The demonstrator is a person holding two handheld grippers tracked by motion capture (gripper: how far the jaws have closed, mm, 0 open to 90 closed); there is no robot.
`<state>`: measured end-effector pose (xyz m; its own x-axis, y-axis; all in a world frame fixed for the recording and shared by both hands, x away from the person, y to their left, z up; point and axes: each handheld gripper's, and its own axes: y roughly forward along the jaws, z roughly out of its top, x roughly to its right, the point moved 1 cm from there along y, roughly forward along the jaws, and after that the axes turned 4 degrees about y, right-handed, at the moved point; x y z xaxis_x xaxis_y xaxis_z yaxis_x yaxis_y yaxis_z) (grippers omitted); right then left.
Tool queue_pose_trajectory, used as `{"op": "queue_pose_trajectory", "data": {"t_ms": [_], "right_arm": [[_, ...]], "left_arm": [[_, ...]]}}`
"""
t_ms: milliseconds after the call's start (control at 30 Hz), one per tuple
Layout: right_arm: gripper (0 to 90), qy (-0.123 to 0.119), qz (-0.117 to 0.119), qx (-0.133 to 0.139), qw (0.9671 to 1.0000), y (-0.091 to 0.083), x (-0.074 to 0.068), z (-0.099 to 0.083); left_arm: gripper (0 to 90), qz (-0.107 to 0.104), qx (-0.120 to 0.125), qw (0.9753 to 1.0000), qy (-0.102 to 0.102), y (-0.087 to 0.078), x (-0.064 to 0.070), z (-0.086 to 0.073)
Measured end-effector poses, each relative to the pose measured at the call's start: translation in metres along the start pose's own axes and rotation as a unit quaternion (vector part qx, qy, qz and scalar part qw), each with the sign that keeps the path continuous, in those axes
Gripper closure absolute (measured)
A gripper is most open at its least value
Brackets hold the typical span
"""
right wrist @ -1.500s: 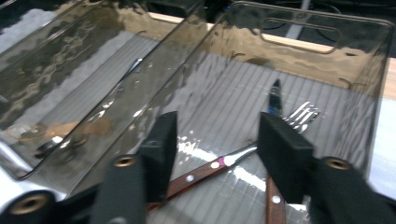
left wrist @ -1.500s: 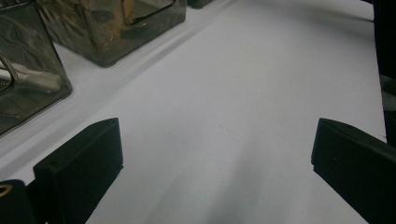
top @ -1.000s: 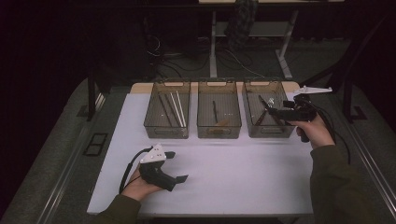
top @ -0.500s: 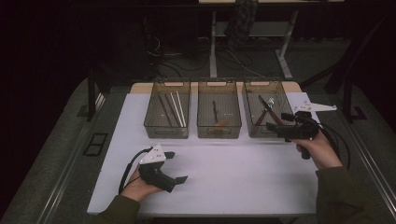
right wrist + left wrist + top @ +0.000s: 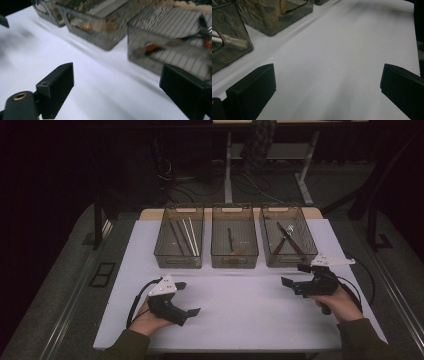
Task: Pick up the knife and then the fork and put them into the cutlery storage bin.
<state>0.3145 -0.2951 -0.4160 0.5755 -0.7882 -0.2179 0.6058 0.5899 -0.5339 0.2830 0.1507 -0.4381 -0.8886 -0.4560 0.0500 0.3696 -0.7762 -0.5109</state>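
While both hands rest low on the white table (image 5: 240,305), left gripper (image 5: 184,297) and right gripper (image 5: 294,276) gape empty (jaws spread wide).

Left gripper (image 5: 184,298): black angular body, blocky square-ended jaws, flat matte faces.
Right gripper (image 5: 295,280): black body of the same build; a brass-coloured ring was set in its near arm in the right gripper view.
Top plates: pale grey, three-cornered, one on each gripper.
Cables: black, one looped behind each gripper.
Sleeves: dark olive-green, reaching to both wrists.
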Motion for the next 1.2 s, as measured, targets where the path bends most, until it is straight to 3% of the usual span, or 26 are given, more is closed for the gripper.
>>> {"op": "queue_pose_trajectory", "data": {"t_ms": [267, 467, 900, 1200], "right_arm": [[11.6, -0.004, 0.017, -0.014, 0.9997, 0.001, -0.017, -0.021], [11.6, -0.029, 0.017, -0.02, 0.9993, 0.002, -0.029, -0.04], [11.6, -0.033, 0.019, -0.03, 0.9988, -0.003, -0.03, -0.057], [11.6, -0.039, 0.02, -0.038, 0.9983, -0.002, -0.029, -0.058]], "left_arm": [[0.0, 0.0, 0.0, 1.0, 0.001, -0.001, 0.0, 0.0], [0.0, -0.003, 0.001, 1.0, 0.001, -0.001, 0.001, 0.0], [0.0, -0.004, 0.0, 1.0, 0.002, -0.001, 0.001, 0.0], [0.0, -0.007, -0.002, 1.0, 0.003, -0.001, 0.001, 0.0]]}}
